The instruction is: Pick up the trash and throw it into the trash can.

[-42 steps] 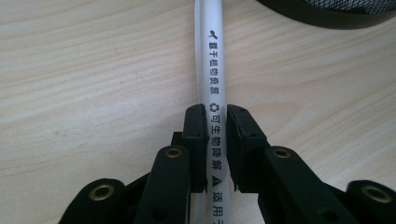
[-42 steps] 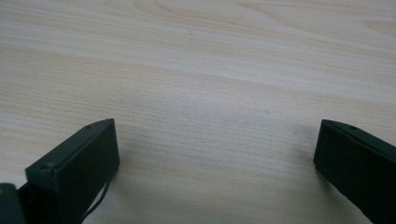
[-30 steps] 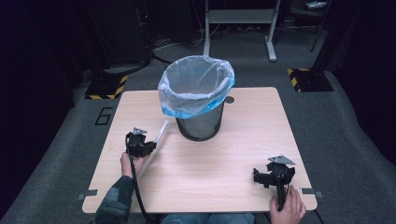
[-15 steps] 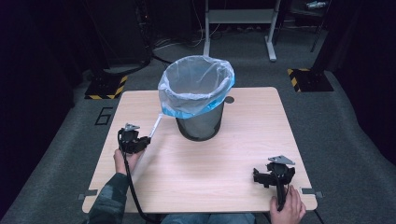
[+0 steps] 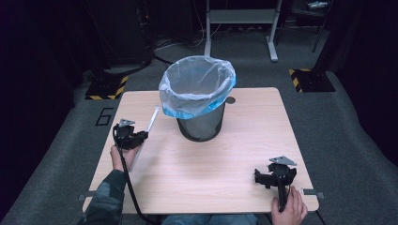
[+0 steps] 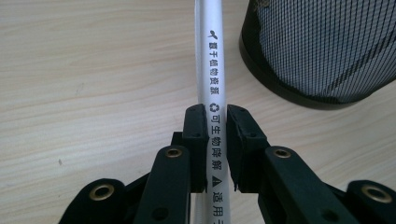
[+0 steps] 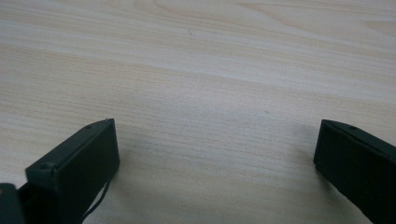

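Note:
A long white paper-wrapped stick (image 6: pixel 210 46) with dark printed characters is clamped between the jaws of my left gripper (image 6: pixel 215 116). From above, the stick (image 5: pixel 153 117) slants up from my left gripper (image 5: pixel 141 137) toward the bin, lifted off the table's left side. The black mesh waste bin (image 5: pixel 201 123) stands at the table's middle back, lined with a clear bag (image 5: pixel 197 84) that has a blue edge. Its mesh wall (image 6: pixel 327 46) is close on the right in the left gripper view. My right gripper (image 5: pixel 263 178) rests low at the front right, and its jaws (image 7: pixel 217 135) stand wide apart over bare wood.
The light wooden table (image 5: pixel 234 154) has a small round hole (image 5: pixel 230 100) just behind the bin on the right. Dark carpet surrounds the table, and a metal stand (image 5: pixel 239 18) is on the floor beyond it. Black-and-yellow striped plates (image 5: pixel 309 79) lie on the floor at both sides.
My left gripper has moved left and risen with the white stick in it, drawing away from the bin. The right gripper has stayed where it was.

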Tool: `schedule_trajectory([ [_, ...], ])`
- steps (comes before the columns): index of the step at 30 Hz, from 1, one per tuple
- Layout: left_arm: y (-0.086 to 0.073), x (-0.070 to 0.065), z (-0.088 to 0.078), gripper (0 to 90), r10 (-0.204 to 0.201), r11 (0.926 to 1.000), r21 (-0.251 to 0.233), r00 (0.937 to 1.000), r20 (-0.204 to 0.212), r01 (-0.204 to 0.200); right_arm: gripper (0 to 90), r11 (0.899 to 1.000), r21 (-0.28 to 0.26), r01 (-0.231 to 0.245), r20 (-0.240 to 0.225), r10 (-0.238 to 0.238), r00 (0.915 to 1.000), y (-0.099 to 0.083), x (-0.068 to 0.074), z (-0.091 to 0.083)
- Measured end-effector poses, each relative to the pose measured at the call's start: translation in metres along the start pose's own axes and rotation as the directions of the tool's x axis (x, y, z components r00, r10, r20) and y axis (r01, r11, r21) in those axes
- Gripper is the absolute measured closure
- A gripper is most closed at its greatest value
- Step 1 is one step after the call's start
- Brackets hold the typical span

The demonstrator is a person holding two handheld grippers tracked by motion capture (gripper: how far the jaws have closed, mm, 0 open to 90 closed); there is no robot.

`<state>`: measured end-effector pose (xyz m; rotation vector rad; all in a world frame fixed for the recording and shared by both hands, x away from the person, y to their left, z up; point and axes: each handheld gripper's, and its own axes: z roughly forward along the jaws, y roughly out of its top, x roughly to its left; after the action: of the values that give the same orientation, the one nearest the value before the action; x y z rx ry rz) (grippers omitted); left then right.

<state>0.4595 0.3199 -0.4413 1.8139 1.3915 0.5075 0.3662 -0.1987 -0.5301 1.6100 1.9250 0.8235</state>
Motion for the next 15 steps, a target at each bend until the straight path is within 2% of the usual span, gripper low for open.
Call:
schedule_trajectory([
  [7,0.007,0.004,-0.003,78.0,-0.025,0.9992,-0.031,0.9997,0.004,0.025,0.0,1.000,0.001,0.002,0.001,-0.002,1.0000,0.000,0.000,0.000],
  [15,0.023,0.007,-0.012,78.0,-0.006,0.9976,-0.069,1.0000,-0.004,0.005,0.0,1.000,0.006,0.001,0.000,-0.001,1.0000,0.000,0.000,0.000],
])
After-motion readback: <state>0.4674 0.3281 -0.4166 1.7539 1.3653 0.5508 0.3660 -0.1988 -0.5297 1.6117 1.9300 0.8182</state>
